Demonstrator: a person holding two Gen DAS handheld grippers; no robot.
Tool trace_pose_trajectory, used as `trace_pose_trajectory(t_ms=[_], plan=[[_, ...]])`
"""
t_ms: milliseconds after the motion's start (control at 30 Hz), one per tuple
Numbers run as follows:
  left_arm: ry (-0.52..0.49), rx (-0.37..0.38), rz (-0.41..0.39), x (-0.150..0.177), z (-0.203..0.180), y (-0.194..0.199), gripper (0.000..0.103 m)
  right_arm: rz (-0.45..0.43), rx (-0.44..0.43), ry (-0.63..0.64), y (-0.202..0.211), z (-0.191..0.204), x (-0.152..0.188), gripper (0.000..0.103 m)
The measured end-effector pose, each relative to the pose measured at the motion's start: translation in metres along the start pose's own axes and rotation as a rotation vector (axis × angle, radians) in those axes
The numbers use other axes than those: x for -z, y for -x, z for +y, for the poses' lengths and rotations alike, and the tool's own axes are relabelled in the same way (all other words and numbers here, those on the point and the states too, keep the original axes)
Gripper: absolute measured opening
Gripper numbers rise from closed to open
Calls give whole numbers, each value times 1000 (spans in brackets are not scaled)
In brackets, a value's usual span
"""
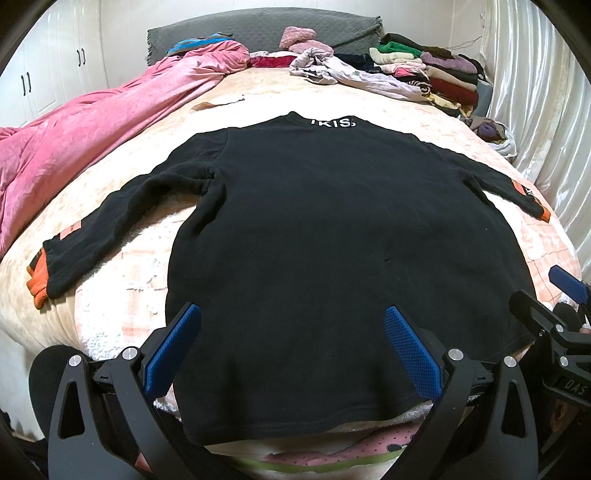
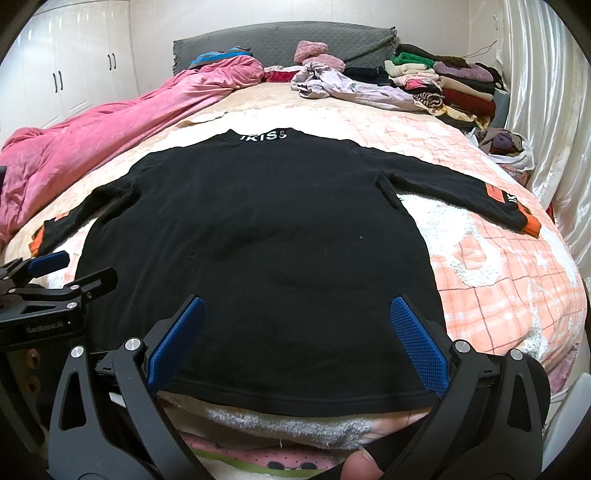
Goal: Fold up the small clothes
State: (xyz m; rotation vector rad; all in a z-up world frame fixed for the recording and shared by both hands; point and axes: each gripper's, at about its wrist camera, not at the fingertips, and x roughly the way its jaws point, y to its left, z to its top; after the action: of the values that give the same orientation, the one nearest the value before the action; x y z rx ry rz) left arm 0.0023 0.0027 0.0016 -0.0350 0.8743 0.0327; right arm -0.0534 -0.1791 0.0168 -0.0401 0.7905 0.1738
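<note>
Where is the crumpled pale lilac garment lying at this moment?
The crumpled pale lilac garment lies at the far end of the bed, beyond the black long-sleeved top, just left of the stack of folded clothes.

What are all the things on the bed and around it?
sweater: 1, black with orange cuffs, spread flat mid-bed, sleeves out
quilt: 1, pink, bunched along the left side
bedspread: 1, peach and white, under the sweater
folded clothes: a pile, mixed colours, far right corner
loose garment: 1, pale lilac, crumpled near the headboard
headboard: 1, grey, far end
wardrobe: white doors, left wall
left tool: open, above the hem
right tool: open, above the hem
</note>
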Motion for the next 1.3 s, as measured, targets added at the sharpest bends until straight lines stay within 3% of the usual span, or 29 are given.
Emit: trace_pose_trajectory(t_ms=[567,1067,1300], plan=[[-10,7,-1,-13,-7,-7,99,-12,14,-1,-2,-19,-16,95],[-34,18,-5,-61,-28,-35,99,-55,67,-38,-28,-51,-64,95],[-39,29,-20,-90,-45,-49,99,-25,78,-70,-49,-69,-79,95]])
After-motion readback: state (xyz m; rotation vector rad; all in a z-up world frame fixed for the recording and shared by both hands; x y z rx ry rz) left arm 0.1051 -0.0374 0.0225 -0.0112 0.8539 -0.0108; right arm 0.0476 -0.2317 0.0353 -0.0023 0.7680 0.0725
